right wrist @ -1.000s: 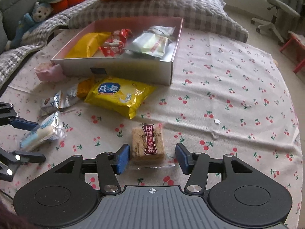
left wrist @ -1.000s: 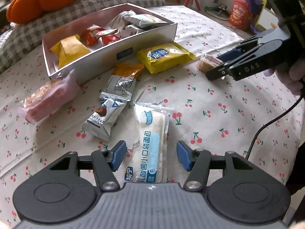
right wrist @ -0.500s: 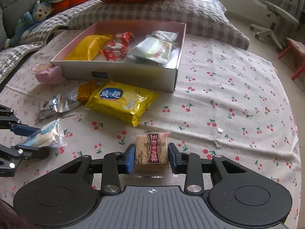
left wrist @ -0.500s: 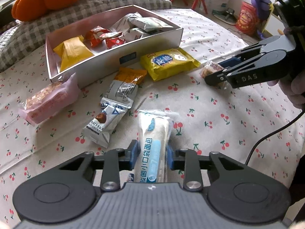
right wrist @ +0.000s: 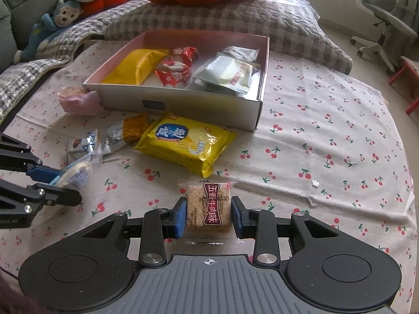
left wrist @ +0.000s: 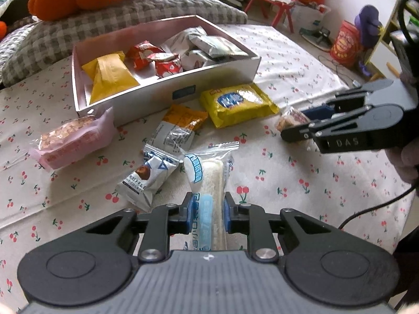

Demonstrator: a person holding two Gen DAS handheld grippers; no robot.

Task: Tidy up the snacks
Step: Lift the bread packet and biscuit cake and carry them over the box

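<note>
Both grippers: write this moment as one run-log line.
left gripper: shut on bread | right gripper: shut on biscuit | box: part filled

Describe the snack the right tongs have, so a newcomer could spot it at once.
Find the open white box on the cherry-print cloth; nearer the camera lies a yellow packet. Just past it, the right tongs are shut on a square cracker pack, clear-wrapped, the only one with a dark red label.
</note>
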